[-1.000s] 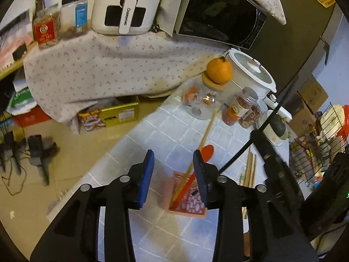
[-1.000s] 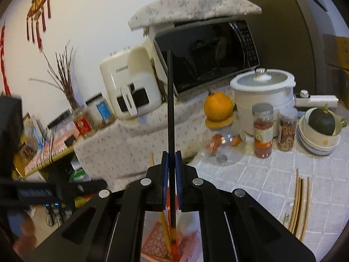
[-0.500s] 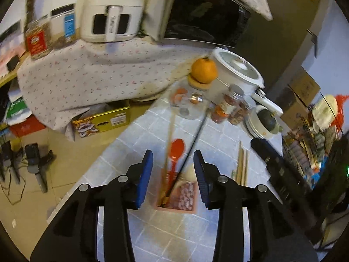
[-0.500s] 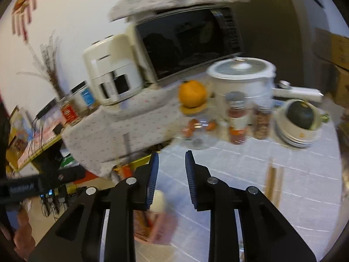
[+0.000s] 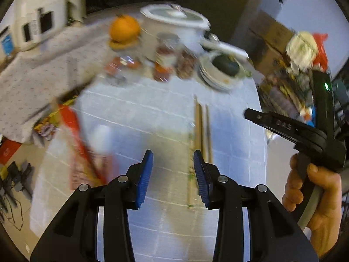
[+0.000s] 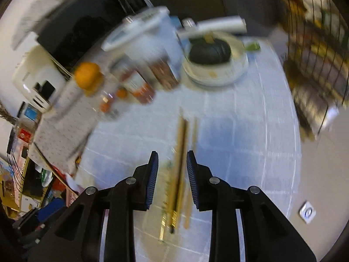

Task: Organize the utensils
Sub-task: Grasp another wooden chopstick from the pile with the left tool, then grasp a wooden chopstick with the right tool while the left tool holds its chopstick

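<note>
Where chopsticks [image 6: 177, 170] lie — several, two grippers [image 6: 171, 172] gaping

left gripper [image 5: 173, 170] jaws apart, empty. right gripper [image 6: 172, 170] jaws apart, empty, held in the person's right hand [image 5: 314, 205].

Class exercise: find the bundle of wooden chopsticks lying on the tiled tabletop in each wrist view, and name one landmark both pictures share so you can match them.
Left wrist view: the chopsticks lie right of centre, running up from beside the left gripper.
Right wrist view: the chopsticks lie at centre, between the open fingers of the right gripper.
Shared landmark: the bowl holding a dark green squash beyond their far ends.
</note>
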